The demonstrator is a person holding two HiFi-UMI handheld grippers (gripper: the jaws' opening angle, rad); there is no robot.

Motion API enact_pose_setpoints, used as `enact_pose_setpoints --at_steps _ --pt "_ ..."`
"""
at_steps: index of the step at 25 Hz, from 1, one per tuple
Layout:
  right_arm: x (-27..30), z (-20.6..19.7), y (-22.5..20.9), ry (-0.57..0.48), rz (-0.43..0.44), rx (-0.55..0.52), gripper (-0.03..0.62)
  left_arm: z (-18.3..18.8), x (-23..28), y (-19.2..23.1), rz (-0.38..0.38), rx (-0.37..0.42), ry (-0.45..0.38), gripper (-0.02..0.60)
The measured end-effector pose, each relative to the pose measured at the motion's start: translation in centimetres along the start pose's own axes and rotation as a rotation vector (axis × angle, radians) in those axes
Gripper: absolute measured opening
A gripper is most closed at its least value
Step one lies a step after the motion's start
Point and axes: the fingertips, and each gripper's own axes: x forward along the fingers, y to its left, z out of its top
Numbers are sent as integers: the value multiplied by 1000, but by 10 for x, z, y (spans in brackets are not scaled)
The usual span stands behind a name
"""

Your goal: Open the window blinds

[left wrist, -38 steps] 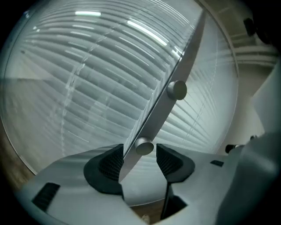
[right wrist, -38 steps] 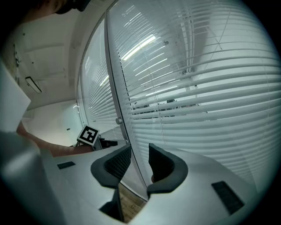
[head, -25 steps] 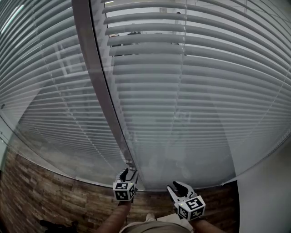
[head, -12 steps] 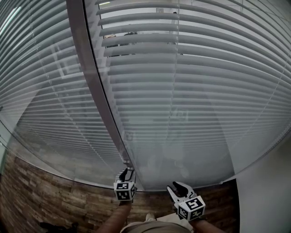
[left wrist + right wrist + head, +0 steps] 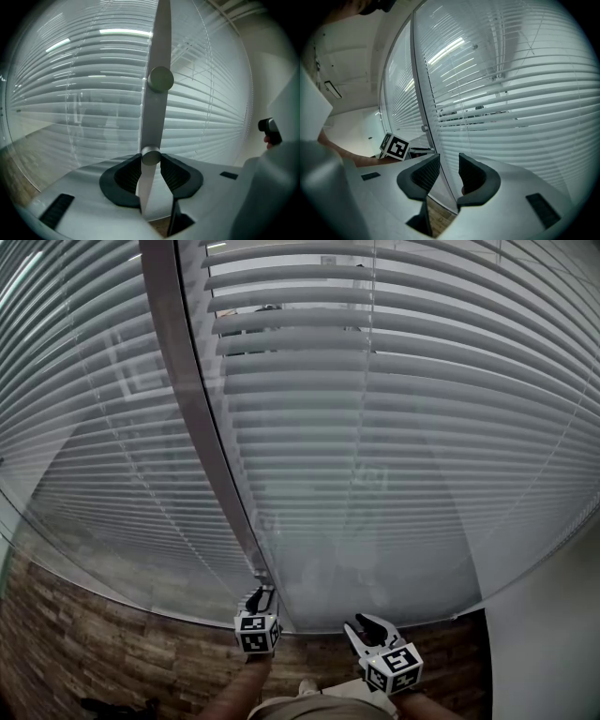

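Closed white slatted blinds (image 5: 394, 427) hang behind glass, split by a grey upright frame post (image 5: 187, 381). On the post sit two round metal knobs, an upper one (image 5: 161, 79) and a lower one (image 5: 151, 156). My left gripper (image 5: 261, 598) (image 5: 151, 161) is at the post's foot. Its jaws have just been closing, and the pads now press on the lower knob from both sides. My right gripper (image 5: 366, 624) (image 5: 449, 171) hangs to the right, short of the glass. Its jaws stand a narrow gap apart with nothing between them.
A brick-patterned floor (image 5: 94, 652) runs below the glass. A plain white wall (image 5: 562, 643) closes the right side. The left gripper's marker cube (image 5: 396, 146) shows in the right gripper view, beside the post.
The left gripper's jaws have drawn together round the foot of the post. The head view has shifted slightly. The right gripper has not moved.
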Motion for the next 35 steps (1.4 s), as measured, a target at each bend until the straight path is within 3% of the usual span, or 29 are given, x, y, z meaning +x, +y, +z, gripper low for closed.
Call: enact_pose_setpoints --at_steps 7,17,24,35 --pt "5 2 2 0 4 -4 121 -1 1 0 -30 -89 -9 137" --pt "13 0 3 3 15 -11 121 -1 3 1 -122 -352 -28 133" --pt "12 -4 4 8 23 -17 121 -4 1 -2 -170 -460 -40 133" --pt "17 1 11 13 39 -21 121 1 3 -2 -295 -718 -77 133"
